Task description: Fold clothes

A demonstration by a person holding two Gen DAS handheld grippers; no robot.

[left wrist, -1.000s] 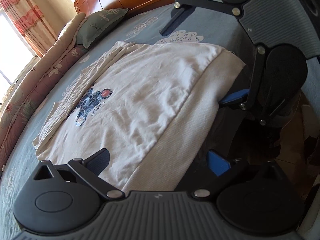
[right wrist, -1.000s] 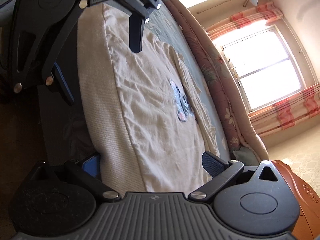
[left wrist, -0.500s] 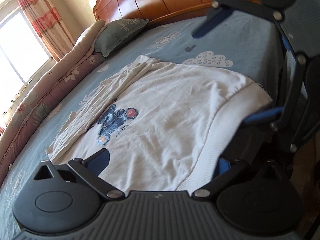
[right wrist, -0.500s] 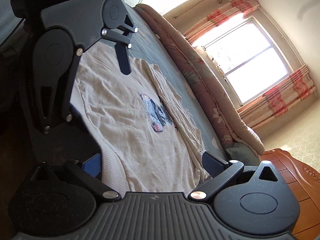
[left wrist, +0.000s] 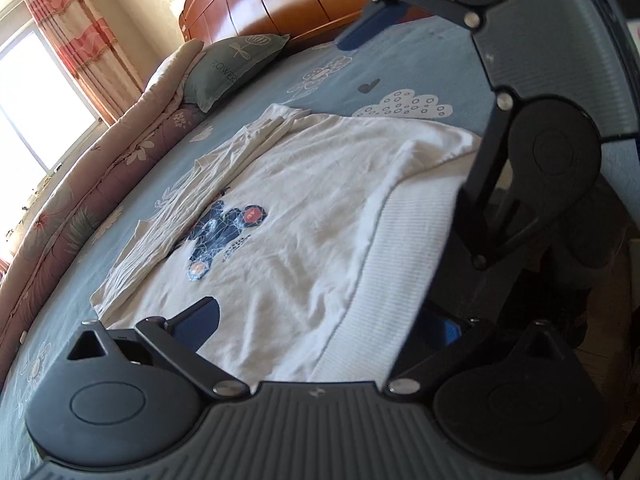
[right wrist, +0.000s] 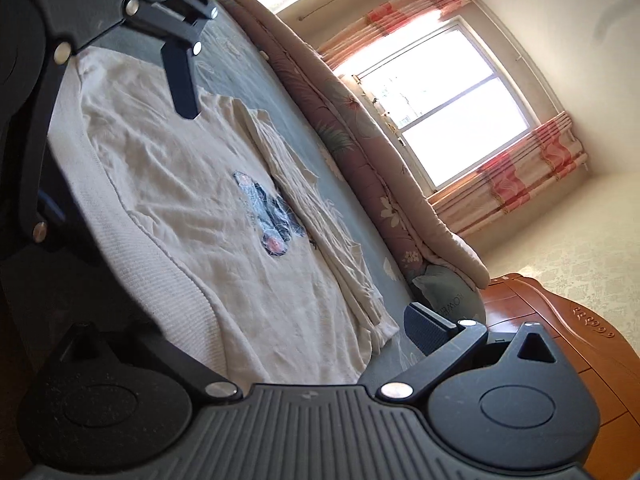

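1. Sweatshirt, cream-white, lies spread flat on the blue bedsheet; its ribbed hem lies along the near edge of the bed
2. Left gripper: jaws spread wide, one finger over the body fabric and one beyond the hem; the hem lies between them, and whether either finger touches the cloth cannot be told
3. Right gripper: jaws likewise spread wide, astride the hem at the other end; contact with the fabric cannot be told
4. Dark blue print sits at mid-chest
5. Bunched, wrinkled folds of the garment lie along its far side
6. Rolled floral quilt runs along the far edge of the bed, under the window
7. Grey-green pillow rests against the wooden headboard
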